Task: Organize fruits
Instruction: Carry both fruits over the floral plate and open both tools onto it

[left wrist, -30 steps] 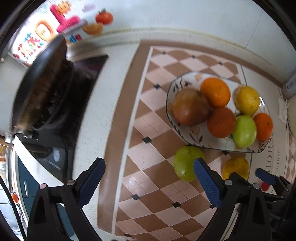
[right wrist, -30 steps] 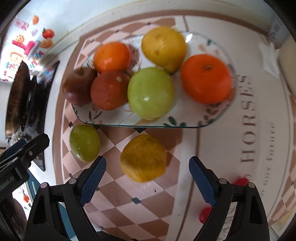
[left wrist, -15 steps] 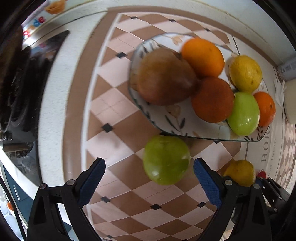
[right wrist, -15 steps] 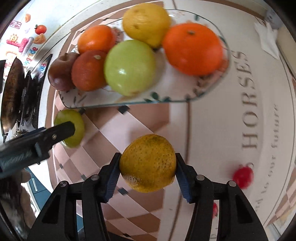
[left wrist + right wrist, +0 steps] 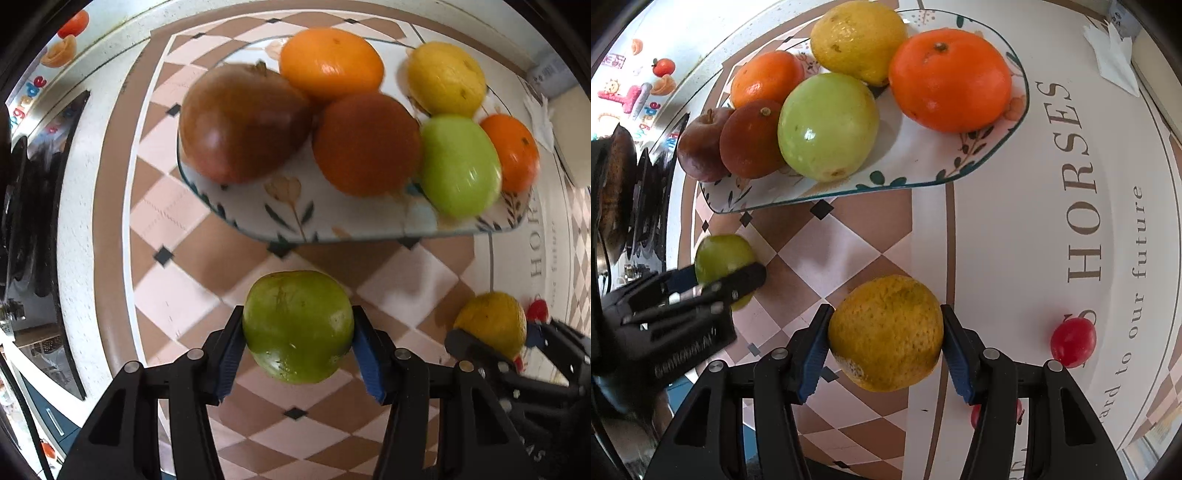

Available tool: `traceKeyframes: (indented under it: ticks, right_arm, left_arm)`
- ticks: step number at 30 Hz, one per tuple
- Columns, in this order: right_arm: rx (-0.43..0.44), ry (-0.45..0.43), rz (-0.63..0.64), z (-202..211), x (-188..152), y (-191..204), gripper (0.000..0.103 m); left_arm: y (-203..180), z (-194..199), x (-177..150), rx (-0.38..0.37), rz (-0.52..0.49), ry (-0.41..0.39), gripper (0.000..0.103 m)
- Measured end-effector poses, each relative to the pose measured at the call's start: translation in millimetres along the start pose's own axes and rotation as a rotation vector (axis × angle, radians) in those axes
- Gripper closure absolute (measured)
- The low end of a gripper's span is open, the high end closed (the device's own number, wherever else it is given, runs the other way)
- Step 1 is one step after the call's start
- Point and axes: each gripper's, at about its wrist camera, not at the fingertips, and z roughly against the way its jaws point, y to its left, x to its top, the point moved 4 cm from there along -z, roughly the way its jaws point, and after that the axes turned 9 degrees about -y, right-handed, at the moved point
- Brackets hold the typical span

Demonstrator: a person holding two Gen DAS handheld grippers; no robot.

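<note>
Nearest, the left tongs [image 5: 298, 350] clamp a green apple [image 5: 298, 326] and the right tongs [image 5: 884, 350] clamp a yellow-green citrus [image 5: 885, 332], both over the checkered worktop [image 5: 849, 236]; beyond sits the plate [image 5: 923, 166] holding six fruits.

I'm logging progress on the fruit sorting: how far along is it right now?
Done: six fruits already sit on the plate. In hand: the left gripper has its jaws shut on the green apple, and the right gripper is shut on the yellow citrus. Left: both go to the plate; small red fruits lie loose on the mat.
</note>
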Motion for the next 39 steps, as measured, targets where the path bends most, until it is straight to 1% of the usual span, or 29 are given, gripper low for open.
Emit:
traceKeyframes:
  ticks: [2,7,13,14,18,21,25,27,29,32,34,36,37,39]
  right_arm:
    - [0.003,-0.001,0.001,0,0,0,0.044]
    - [0.006,0.002,0.009,0,1,0,0.044]
    - [0.007,0.003,0.017,0,-1,1,0.044]
    - [0.006,0.004,0.019,0,-1,2,0.044]
    - [0.010,0.007,0.020,-1,-1,2,0.044]
    - [0.051,0.017,-0.004,1,-2,1,0.044]
    - [0.106,-0.002,-0.027,17,3,1,0.044]
    - [0.136,-0.027,-0.039,31,9,2,0.044]
    - [0.170,-0.067,-0.056,51,22,2,0.044]
    - [0.195,-0.146,-0.075,81,52,-1,0.044]
    - [0.184,-0.195,-0.072,95,76,-4,0.044]
    - [0.144,-0.233,-0.063,100,102,-9,0.044]
    - [0.120,-0.239,-0.057,99,114,-11,0.044]
    - [0.092,-0.235,-0.060,92,133,-16,0.044]
  left_arm:
    - [-1,0,-11,-0.009,0.012,-0.001,0.051]
    - [1,-1,-23,-0.021,0.035,-0.012,0.051]
    - [5,-2,-26,-0.019,0.030,-0.017,0.051]
    - [8,-5,-20,-0.019,0.030,-0.017,0.051]
    - [8,-3,-18,-0.021,0.040,-0.018,0.051]
    - [12,9,-5,-0.029,0.040,-0.024,0.051]
    - [12,45,12,-0.079,0.057,-0.078,0.051]
    - [13,67,25,-0.111,0.067,-0.114,0.051]
    - [16,94,44,-0.159,0.091,-0.160,0.051]
    - [24,122,76,-0.197,0.105,-0.212,0.051]
    - [31,133,97,-0.200,0.110,-0.238,0.051]
    - [39,131,120,-0.180,0.109,-0.243,0.051]
    - [39,126,131,-0.168,0.116,-0.241,0.051]
    - [48,113,152,-0.142,0.120,-0.210,0.051]
